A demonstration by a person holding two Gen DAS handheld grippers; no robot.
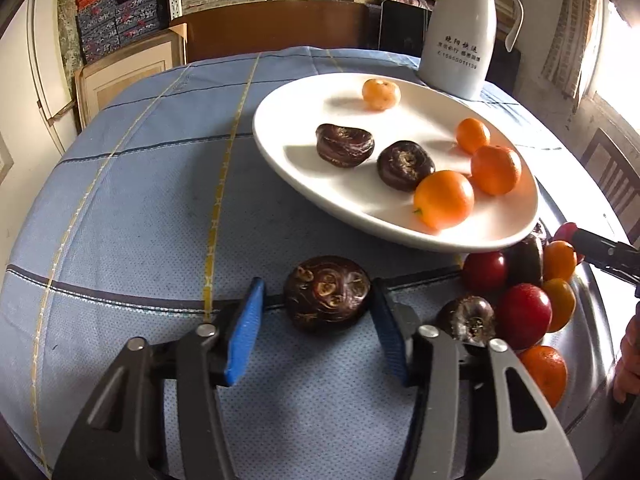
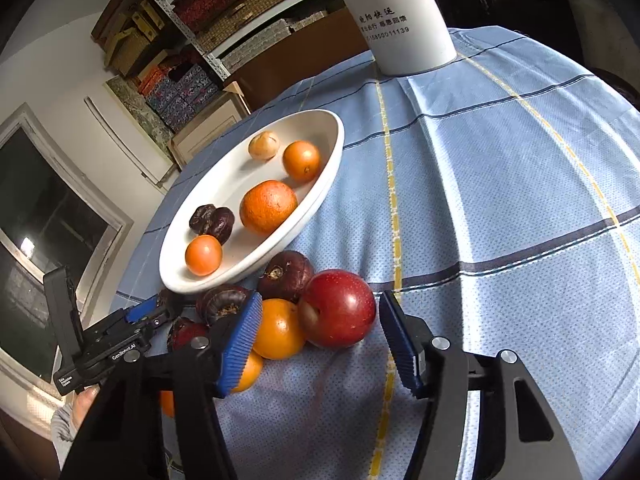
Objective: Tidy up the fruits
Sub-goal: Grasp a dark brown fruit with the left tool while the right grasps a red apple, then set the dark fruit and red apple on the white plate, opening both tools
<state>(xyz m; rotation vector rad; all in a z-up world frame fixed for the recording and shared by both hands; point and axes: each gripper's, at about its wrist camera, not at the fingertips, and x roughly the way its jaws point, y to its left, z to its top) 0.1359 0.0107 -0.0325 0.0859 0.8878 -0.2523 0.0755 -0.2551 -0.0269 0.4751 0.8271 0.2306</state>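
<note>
- Your left gripper point(image 1: 318, 312) is spread wide, with a dark brown water chestnut point(image 1: 327, 294) lying on the tablecloth point(image 1: 140, 208) between its 2 blue pads point(image 1: 245, 332). The right pad looks to be just at the chestnut's edge; the left pad stands apart from it, so nothing is clamped. The chestnut lies flat, its long axis running across from pad to pad, its scarred top facing up toward the camera.
- Your right gripper point(image 2: 320, 344) is also released, jaws spread. A red plum point(image 2: 337, 307) sits between the pads, closer to the left one, with its stem dimple turned left toward an orange point(image 2: 279, 329) that touches it. The right pad is clear of the plum.
- Just beyond, a loose heap of fruit point(image 1: 520, 292) lies on the cloth against the near edge of the plate: red plums, small oranges and more dark chestnuts, all touching.
- The white oval plate point(image 1: 304, 160) rests on the cloth past the heap, its long axis running away to the left in your right wrist view. It holds 2 chestnuts point(image 1: 345, 145) side by side, 3 oranges near its right end, and 1 paler orange point(image 1: 381, 95) at the far side.
- Farthest off, a white jug point(image 1: 460, 36) with printed lettering stands upright behind the plate.
</note>
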